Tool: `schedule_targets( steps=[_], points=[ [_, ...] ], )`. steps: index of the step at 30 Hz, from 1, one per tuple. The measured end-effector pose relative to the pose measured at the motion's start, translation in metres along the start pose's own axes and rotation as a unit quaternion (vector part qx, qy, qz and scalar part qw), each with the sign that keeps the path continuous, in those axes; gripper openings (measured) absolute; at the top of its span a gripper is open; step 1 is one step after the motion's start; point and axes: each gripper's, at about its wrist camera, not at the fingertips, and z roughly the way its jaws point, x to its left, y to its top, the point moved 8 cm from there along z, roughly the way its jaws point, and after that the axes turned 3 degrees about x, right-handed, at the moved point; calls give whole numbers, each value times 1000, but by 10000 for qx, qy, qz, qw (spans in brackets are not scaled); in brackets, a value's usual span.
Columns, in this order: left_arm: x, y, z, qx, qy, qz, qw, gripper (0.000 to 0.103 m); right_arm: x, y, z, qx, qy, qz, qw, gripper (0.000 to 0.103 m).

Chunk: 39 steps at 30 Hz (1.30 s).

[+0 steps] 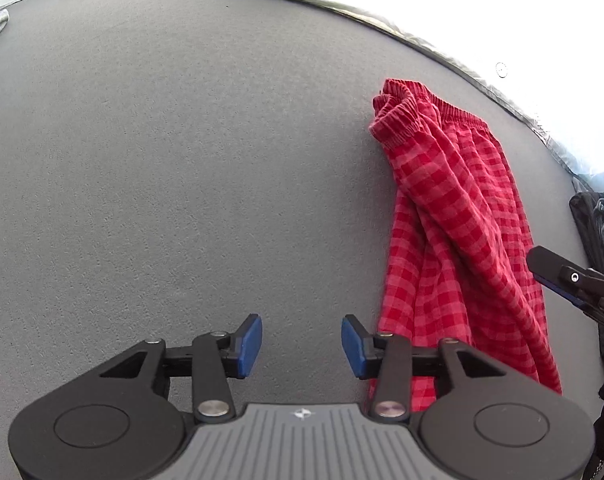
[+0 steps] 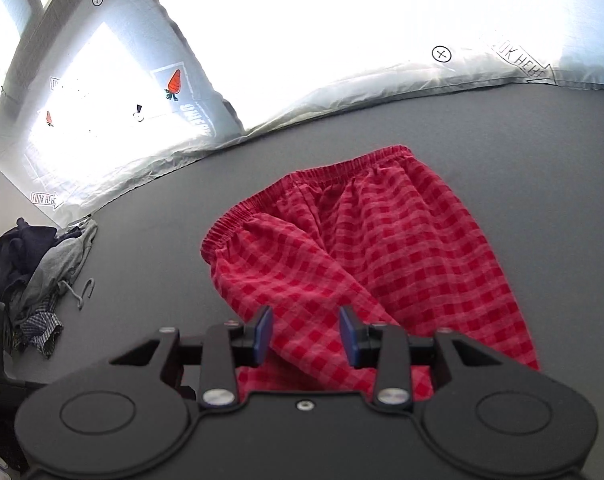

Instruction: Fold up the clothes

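Red-checked cotton trousers (image 2: 366, 248) lie rumpled near the grey counter's (image 1: 182, 160) far edge; both grippers' fingers gape empty, so grasp next and spread them flat.

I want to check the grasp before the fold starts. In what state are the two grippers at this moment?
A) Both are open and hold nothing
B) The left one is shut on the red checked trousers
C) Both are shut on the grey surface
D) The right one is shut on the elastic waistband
A: the left gripper stands open over the grey surface, and the right gripper stands open above the red checked trousers, with no cloth pinched.
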Motion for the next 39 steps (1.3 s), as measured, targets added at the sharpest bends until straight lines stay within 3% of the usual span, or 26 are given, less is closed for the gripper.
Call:
schedule_targets(
  steps=[6, 15, 16, 19, 24, 27, 30, 33, 34, 36, 38, 39],
  points=[
    [11, 28, 6, -50, 15, -382, 9993, 48, 41, 16, 32, 145, 391, -286, 9987, 43],
    [18, 54, 13, -102, 49, -518, 9986, 49, 66, 21, 70, 270, -29, -1052, 9941, 43],
    [20, 55, 13, -105, 26, -549, 9984, 49, 67, 21, 73, 282, -85, -1146, 9930, 37],
    [23, 59, 12, -128, 56, -594, 9981, 49, 67, 24, 76, 331, -34, -1369, 9900, 2],
    [24, 63, 8, -150, 72, -605, 9980, 49, 57, 55, 59, 133, 614, -1042, 9926, 1],
    [19, 67, 5, -202, 9, -569, 9982, 49, 27, 89, 45, -218, 815, -572, 9948, 1],
    [10, 73, 4, -263, -18, -454, 9986, 49, -29, 118, 43, -534, 226, -209, 9981, 2],
    [-4, 80, 7, -282, -112, -286, 9991, 49, -91, 131, 53, -621, -896, 29, 9940, 26],
    [-9, 81, 9, -273, -143, -220, 9993, 49, -103, 130, 55, -547, -993, 109, 9935, 27],
    [-22, 86, 13, -275, -214, -41, 9994, 49, -121, 126, 55, -519, -802, 439, 9945, 28],
    [-38, 92, 17, -302, -320, 161, 9989, 49, -130, 118, 52, -553, -533, 724, 9944, 39],
    [-46, 96, 19, -317, -396, 246, 9984, 49, -131, 114, 54, -514, -454, 768, 9947, 40]
  ],
)
